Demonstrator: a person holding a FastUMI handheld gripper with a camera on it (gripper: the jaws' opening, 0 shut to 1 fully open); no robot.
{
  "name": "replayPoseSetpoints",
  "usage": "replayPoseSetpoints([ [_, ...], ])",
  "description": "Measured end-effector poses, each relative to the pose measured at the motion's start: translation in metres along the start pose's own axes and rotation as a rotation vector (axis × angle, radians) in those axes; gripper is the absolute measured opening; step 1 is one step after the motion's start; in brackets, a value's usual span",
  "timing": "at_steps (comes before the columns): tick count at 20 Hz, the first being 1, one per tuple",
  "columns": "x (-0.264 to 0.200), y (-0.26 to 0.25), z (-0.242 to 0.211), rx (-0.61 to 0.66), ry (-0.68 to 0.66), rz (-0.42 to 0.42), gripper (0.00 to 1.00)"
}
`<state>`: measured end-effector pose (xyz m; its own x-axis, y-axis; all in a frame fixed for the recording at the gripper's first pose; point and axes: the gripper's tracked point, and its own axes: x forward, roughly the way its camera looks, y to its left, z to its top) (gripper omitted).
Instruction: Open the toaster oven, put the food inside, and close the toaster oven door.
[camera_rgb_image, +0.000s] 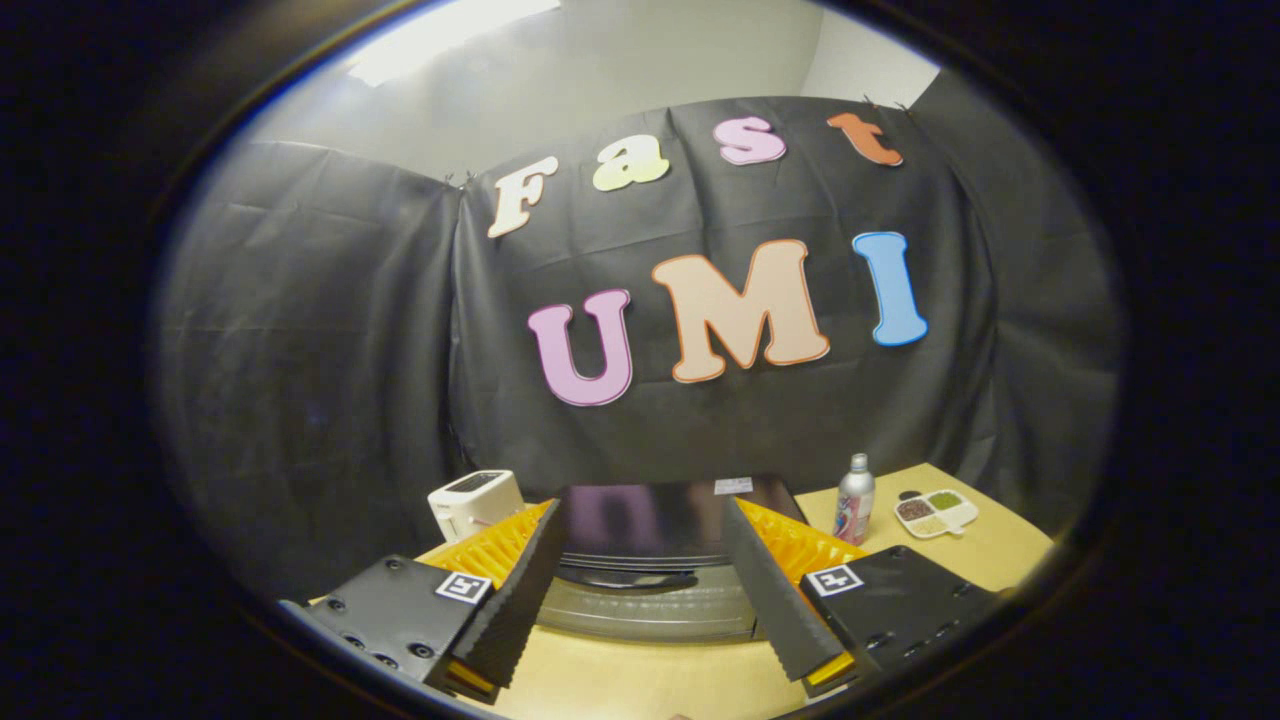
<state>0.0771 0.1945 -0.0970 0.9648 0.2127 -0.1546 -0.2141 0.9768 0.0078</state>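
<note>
Your claw (640, 600) is spread wide and holding nothing, low in the frame. Between and just beyond its fingers sits the black, glossy-topped toaster oven (660, 530) on the tan wooden surface (640, 680), door apparently closed. Come in too high and you may miss the dark handle (625, 580); drift right and you could topple the silver bottle (855, 498) nearby.
</note>
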Motion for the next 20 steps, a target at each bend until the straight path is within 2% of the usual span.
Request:
replayPoseSetpoints([
  [7, 0.049, -0.001, -0.05, 0.004, 0.079, -0.033, 0.98],
  [12, 0.074, 0.006, -0.07, -0.011, 0.079, -0.046, 0.98],
  [20, 0.086, 0.022, -0.086, -0.049, 0.084, -0.057, 0.98],
])
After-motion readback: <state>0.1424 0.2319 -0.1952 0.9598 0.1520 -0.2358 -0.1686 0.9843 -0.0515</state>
